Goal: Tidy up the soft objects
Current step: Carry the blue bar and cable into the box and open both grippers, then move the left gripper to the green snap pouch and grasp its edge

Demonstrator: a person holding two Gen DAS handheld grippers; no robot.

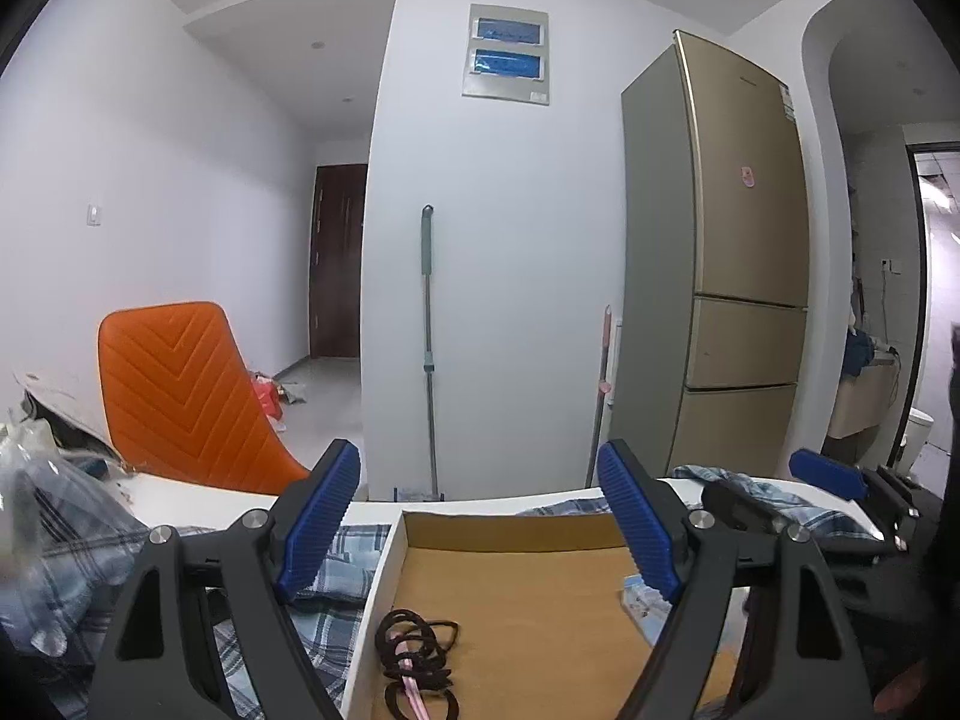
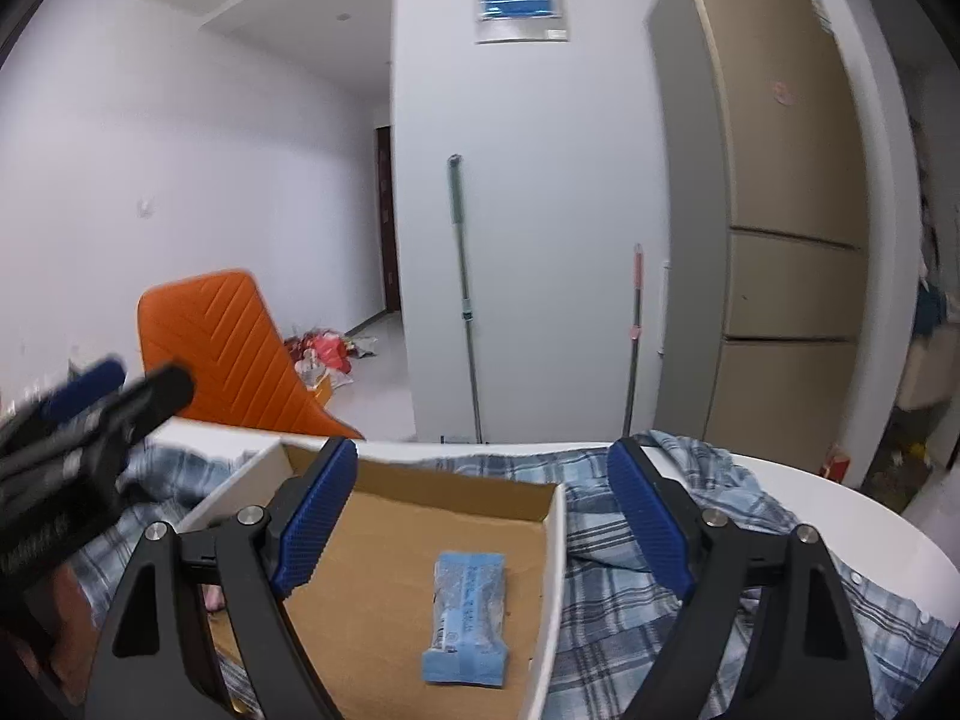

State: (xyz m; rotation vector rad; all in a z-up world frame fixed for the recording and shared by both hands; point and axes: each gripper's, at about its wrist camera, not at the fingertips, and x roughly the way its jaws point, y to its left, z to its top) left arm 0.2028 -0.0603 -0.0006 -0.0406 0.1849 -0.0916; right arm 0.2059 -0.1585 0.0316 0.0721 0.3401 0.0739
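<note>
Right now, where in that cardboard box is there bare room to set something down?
The box floor is bare between the hair ties at its left and the blue tissue pack toward its right wall, and along the far wall. Outside, plaid cloth crowds both sides.

I face white walls, a gold fridge [image 1: 738,252] at right, an orange chair [image 1: 180,390] at left, a mop [image 1: 427,348] leaning between.

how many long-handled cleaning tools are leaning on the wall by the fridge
2: a green-handled mop against the white wall's middle, and a shorter pink-handled one right beside the fridge. The table edge hides both heads.
</note>
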